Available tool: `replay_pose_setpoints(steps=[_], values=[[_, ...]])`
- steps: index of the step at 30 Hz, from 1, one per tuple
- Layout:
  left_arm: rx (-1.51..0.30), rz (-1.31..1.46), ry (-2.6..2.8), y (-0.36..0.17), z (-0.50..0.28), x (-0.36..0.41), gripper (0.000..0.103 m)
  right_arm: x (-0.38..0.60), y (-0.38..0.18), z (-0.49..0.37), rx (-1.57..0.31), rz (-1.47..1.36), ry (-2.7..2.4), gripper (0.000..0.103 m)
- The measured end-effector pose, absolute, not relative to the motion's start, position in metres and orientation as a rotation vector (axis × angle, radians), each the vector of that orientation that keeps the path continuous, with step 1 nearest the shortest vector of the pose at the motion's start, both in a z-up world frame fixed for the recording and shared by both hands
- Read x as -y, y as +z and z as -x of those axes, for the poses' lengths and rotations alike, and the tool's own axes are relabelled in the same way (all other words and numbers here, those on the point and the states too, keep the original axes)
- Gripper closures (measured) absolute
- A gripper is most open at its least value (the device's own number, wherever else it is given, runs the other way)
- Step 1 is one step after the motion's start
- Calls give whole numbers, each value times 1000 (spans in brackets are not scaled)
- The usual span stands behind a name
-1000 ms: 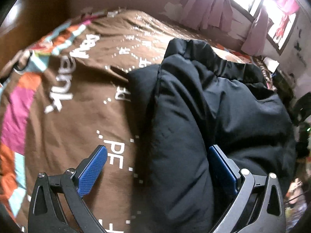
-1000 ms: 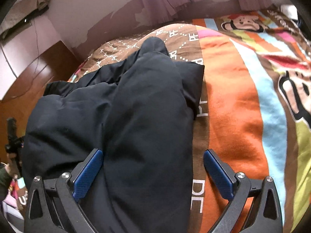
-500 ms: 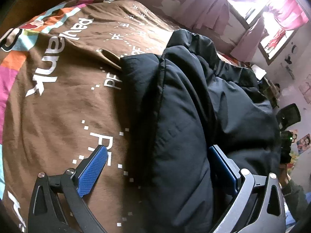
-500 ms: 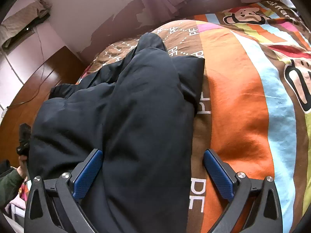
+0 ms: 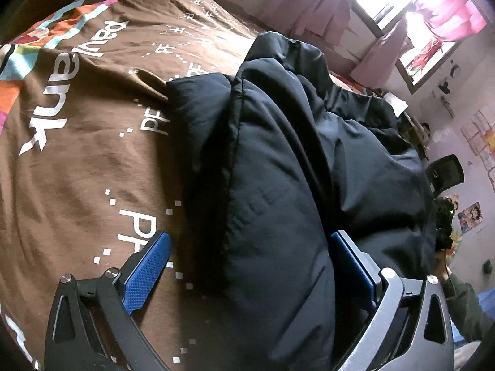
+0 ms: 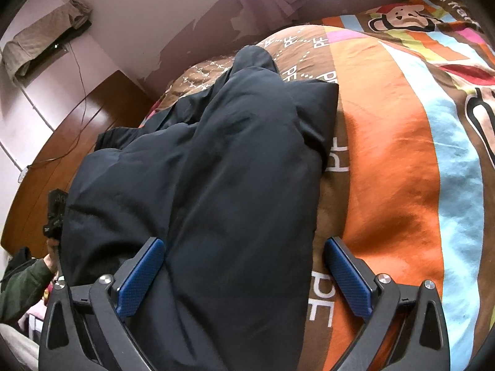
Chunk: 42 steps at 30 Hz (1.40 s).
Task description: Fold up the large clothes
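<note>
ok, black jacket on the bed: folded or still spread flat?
Folded, roughly. The black jacket lies bunched in a long puffy bundle on the bedspread, layers overlapping, one seamed flap doubled on top. Neatness cannot tell.

A bed (image 6: 402,160) carries everything, under a printed cover (image 5: 77,170): brown with white letters and dotted lines on the left wrist view's side, then orange, pale blue and striped bands with a cartoon monkey (image 6: 399,15) toward the far corner in the right wrist view. Directly on the cover lies a black padded coat (image 5: 272,185) (image 6: 222,185), bunched and partly folded lengthwise, its square far corner resting on the brown part just beside the orange band. The cover creases beside that corner
</note>
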<state>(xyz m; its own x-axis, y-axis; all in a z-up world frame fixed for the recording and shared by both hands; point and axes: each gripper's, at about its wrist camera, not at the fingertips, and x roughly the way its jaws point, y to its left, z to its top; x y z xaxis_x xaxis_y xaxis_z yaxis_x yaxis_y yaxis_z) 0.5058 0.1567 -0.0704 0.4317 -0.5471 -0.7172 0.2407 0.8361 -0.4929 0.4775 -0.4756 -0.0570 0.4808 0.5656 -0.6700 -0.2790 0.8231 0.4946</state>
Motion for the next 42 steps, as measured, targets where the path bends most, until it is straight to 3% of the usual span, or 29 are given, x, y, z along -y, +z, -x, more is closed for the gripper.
replay_pose_setpoints(steps=[2, 5, 7, 8, 10, 21, 24, 28, 31, 42], values=[[-1015, 343, -507, -70, -506, -156, 3, 474, -56, -476, -941, -339, 537, 1], [-1012, 351, -507, -69, -505, -156, 7, 469, -53, -474, -954, -334, 545, 11], [-1008, 361, -518, -68, -503, -156, 15, 467, -51, -473, -958, -346, 548, 26], [-1007, 366, -530, -67, -503, -155, 26, 466, -50, -472, -960, -359, 550, 29], [-1001, 371, -536, -64, -500, -152, 35, 463, -48, -471, -962, -360, 536, 34], [-1004, 342, -414, -45, -492, -138, 70, 459, -50, -478, -1018, -451, 482, 37], [-977, 305, -368, -35, -483, -129, 79, 457, -46, -475, -1009, -428, 464, 50], [-932, 233, -330, -19, -474, -112, 86, 447, -37, -469, -980, -404, 449, 73], [-895, 233, -324, -5, -467, -107, 89, 440, -27, -465, -949, -392, 432, 83], [-700, 198, -323, 72, -439, -117, 91, 391, 43, -448, -751, -290, 508, 90]])
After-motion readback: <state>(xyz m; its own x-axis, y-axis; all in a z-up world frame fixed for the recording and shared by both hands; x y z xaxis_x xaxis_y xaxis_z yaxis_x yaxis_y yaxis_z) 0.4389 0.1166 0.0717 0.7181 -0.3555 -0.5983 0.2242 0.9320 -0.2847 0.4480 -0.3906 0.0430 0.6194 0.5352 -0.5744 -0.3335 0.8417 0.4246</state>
